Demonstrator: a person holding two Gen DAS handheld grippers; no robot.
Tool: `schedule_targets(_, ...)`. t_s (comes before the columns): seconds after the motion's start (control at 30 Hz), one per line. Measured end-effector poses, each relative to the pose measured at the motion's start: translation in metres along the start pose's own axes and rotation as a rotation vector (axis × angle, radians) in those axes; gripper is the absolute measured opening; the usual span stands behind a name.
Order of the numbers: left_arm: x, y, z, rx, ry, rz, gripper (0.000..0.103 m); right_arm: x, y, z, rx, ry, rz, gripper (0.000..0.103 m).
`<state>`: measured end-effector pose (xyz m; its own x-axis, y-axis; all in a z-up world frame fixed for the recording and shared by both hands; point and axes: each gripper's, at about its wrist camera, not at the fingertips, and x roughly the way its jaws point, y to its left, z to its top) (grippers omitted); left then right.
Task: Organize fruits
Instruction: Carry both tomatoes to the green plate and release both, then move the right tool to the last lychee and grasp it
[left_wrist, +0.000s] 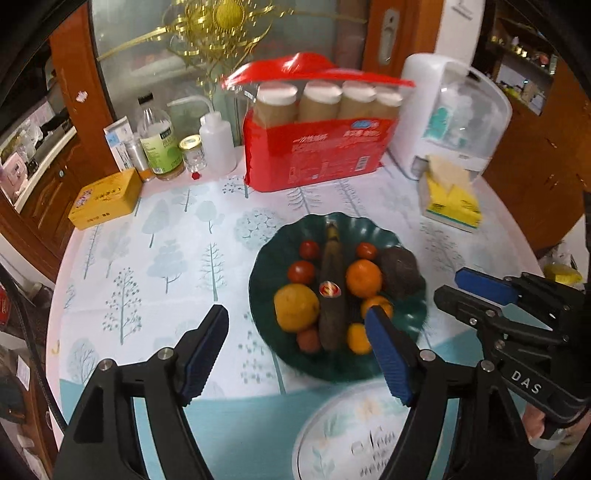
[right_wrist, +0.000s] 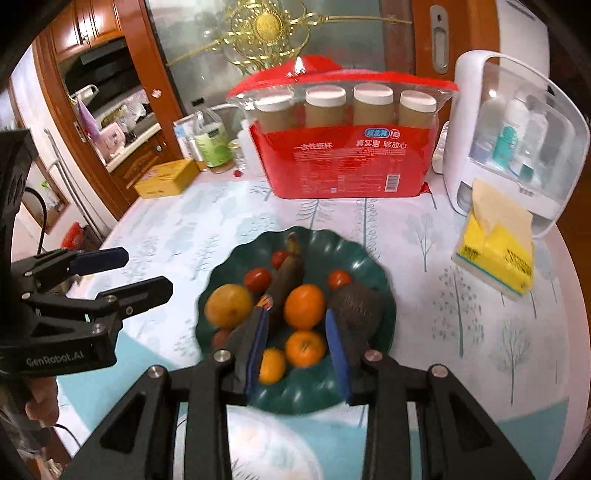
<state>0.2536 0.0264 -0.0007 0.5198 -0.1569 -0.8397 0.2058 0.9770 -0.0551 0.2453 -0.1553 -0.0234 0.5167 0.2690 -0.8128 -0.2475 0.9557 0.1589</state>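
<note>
A dark green scalloped plate (left_wrist: 406, 314) (right_wrist: 373, 258) holds the fruit: a yellow-orange fruit (left_wrist: 295, 306) (right_wrist: 229, 305), an orange (left_wrist: 364, 277) (right_wrist: 304, 306), smaller mandarins (left_wrist: 358, 338) (right_wrist: 304, 348), red tomatoes (left_wrist: 301, 271) (right_wrist: 257, 278), a dark brown banana (left_wrist: 331, 295) (right_wrist: 286, 280) and a dark avocado (left_wrist: 400, 271) (right_wrist: 356, 306). My left gripper (left_wrist: 299, 317) is open above the plate's near left side. My right gripper (right_wrist: 297, 325) (left_wrist: 452, 288) is open above the plate's near edge, with the mandarins between its fingers in view. Neither holds anything.
A white patterned plate (left_wrist: 354, 435) (right_wrist: 273, 446) sits nearest me. At the back stand a red pack of paper cups (left_wrist: 317, 147) (right_wrist: 351, 155), bottles (left_wrist: 159, 140), a yellow box (left_wrist: 105, 201), a white dispenser (left_wrist: 454, 114) (right_wrist: 513, 129) and a yellow tissue pack (left_wrist: 450, 195) (right_wrist: 496, 247).
</note>
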Motion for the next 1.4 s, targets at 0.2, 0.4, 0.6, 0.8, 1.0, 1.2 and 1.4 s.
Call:
schedule_targets(0.2, -0.054, -0.007, -0.032, 0.01, -0.068, -0.012, 0.081, -0.045, 0.02, -0.031, -0.006, -0.022, -0.005, 0.033)
schedule_targets(0.4, -0.093, -0.006, -0.074, 0.02, -0.121, 0.008, 0.082, -0.082, 0.042, -0.066, -0.025, -0.041, -0.014, 0.033)
schedule_targets(0.6, -0.108, 0.007, -0.116, -0.011, -0.136, 0.03, 0.085, -0.106, 0.062, -0.1, -0.036, -0.049, -0.022, 0.034)
schedule_targets(0.8, -0.102, 0.023, -0.159, -0.027, -0.083, 0.076, 0.085, -0.108, 0.079, -0.13, -0.04, -0.027, -0.027, 0.036)
schedule_targets(1.0, -0.082, 0.033, -0.193, 0.008, -0.007, 0.101, 0.085, -0.095, 0.094, -0.163, -0.043, 0.022, -0.047, 0.036)
schedule_targets(1.2, -0.063, 0.038, -0.213, 0.02, 0.05, 0.08, 0.085, -0.073, 0.106, -0.188, -0.018, 0.084, -0.036, 0.036)
schedule_targets(1.4, -0.046, 0.041, -0.233, 0.015, 0.104, 0.062, 0.085, -0.045, 0.121, -0.208, 0.004, 0.161, -0.001, 0.036)
